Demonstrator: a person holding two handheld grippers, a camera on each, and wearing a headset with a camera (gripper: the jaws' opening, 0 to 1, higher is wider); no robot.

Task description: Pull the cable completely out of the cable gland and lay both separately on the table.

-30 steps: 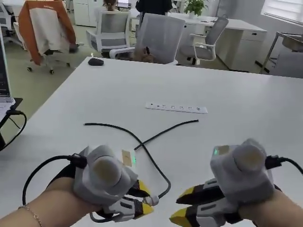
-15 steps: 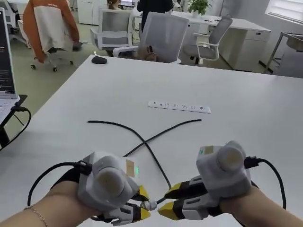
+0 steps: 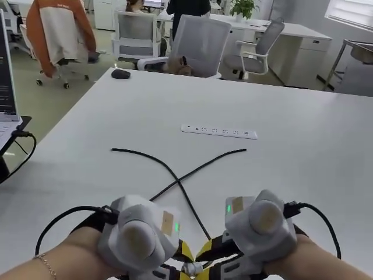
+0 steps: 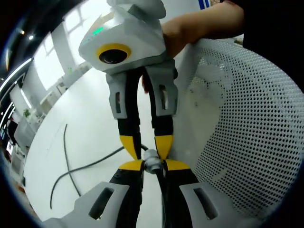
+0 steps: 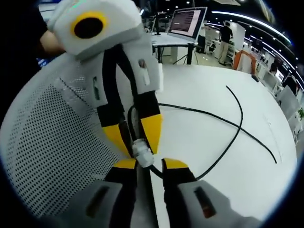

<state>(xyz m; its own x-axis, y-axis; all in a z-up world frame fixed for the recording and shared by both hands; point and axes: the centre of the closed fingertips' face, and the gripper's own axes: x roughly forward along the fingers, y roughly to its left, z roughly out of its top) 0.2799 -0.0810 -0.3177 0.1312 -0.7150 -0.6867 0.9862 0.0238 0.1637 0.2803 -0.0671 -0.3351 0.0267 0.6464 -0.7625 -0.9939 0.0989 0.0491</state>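
A long black cable (image 3: pixel 175 175) lies on the white table (image 3: pixel 303 175), crossing over itself, and its near end runs into a small white cable gland (image 3: pixel 191 269) at the bottom edge of the head view. My left gripper (image 3: pixel 182 263) is shut on the gland (image 4: pixel 152 161). My right gripper (image 3: pixel 205 262) faces it tip to tip. In the right gripper view its jaws (image 5: pixel 151 165) stand a little apart astride the cable (image 5: pixel 237 118), right beside the gland (image 5: pixel 142 151). The left gripper (image 5: pixel 135 137) comes in from the top there.
A white power strip (image 3: pixel 218 131) lies mid-table beyond the cable. A black mouse (image 3: pixel 120 74) sits near the far left corner, with a laptop (image 3: pixel 6 87) off the left edge. Office chairs (image 3: pixel 201 44) stand behind the table. A white mesh chair back (image 4: pixel 237 118) is close behind the grippers.
My right gripper has moved left toward the left one and its jaws have narrowed; the tips now meet at the gland. The left gripper still holds the gland.
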